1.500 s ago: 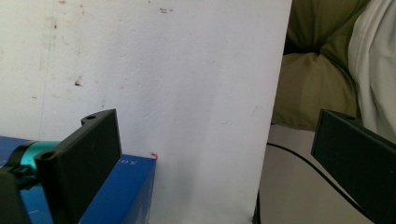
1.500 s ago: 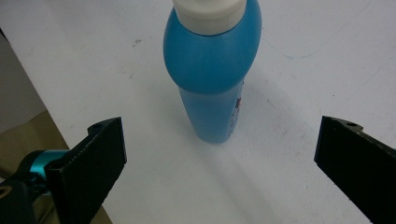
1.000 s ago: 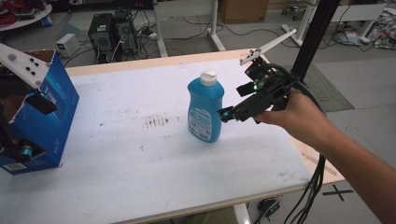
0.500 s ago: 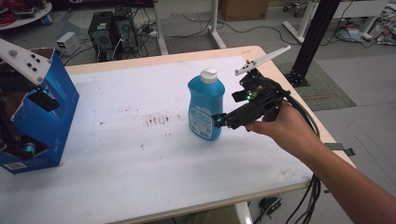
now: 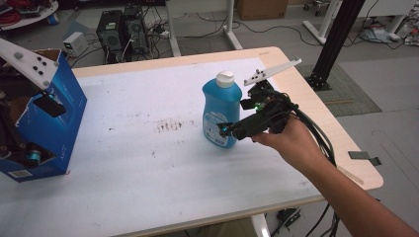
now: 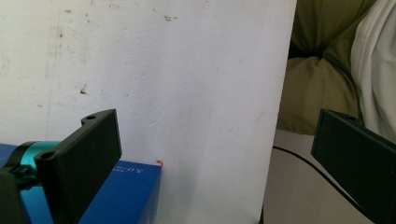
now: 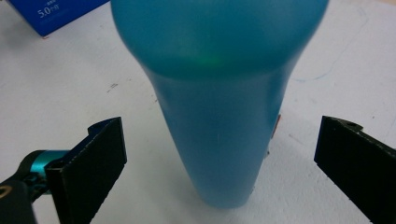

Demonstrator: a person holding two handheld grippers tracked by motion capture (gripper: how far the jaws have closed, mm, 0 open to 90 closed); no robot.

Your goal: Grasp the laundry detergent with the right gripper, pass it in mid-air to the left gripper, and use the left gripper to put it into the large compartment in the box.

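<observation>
A white-topped table with a pale wooden edge (image 5: 123, 197) spans the frame, dark smudges (image 5: 170, 125) marking its centre. An open blue cardboard box (image 5: 54, 128) stands at its left edge. Beyond the table, at upper left, black computer towers (image 5: 121, 29) sit on the floor among cables; at upper right a black metal post (image 5: 341, 34) rises beside a grey floor mat (image 5: 346, 91).

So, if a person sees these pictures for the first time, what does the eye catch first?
Probably the blue bottle with its white cap, standing upright near the middle of the white table. The right gripper is open with the bottle between its jaws, not yet touching it. After that, the blue box at the table's left edge.
</observation>
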